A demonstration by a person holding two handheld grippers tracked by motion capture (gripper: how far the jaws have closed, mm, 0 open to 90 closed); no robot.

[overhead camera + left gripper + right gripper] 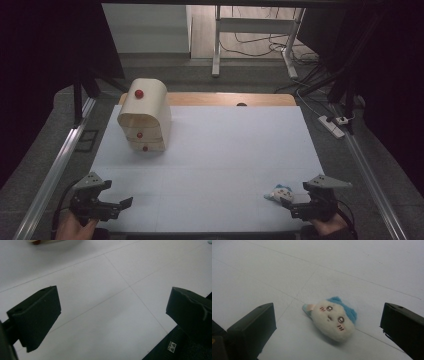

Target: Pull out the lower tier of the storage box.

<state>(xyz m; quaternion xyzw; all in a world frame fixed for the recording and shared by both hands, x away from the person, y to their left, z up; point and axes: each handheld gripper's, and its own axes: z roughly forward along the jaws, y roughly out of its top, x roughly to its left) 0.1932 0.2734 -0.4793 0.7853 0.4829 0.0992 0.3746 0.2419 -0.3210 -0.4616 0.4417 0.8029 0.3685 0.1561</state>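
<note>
Right gripper view looks straight down on a small plush toy [334, 320], a white face with blue fur at the back and a pale tag at one end, lying on its back on the white table top [262, 272] between the two black jaws, which stand wide apart and touch nothing. It looks light and soft, likely to squash under pressure and unlikely to break or slip, since the fuzzy cloth should give the pads good purchase; the sensible hold seems to be across the plump middle of the face, side to side, not on the thin tag. In the high view the toy [278, 193] sits near the front right corner of the table, just ahead of the right gripper [292, 206]. The left gripper [121, 203] rests near the front left corner, well apart from the toy, its jaws also spread and empty over bare table. Farther back on the left stands a small wooden chest of drawers [144, 116] with red knobs, its drawers apparently closed. The surface is smooth, flat and faintly seamed into panels. Beyond it the room is dim, with a desk frame [255, 30] and loose cables [305, 80] on the floor.
</note>
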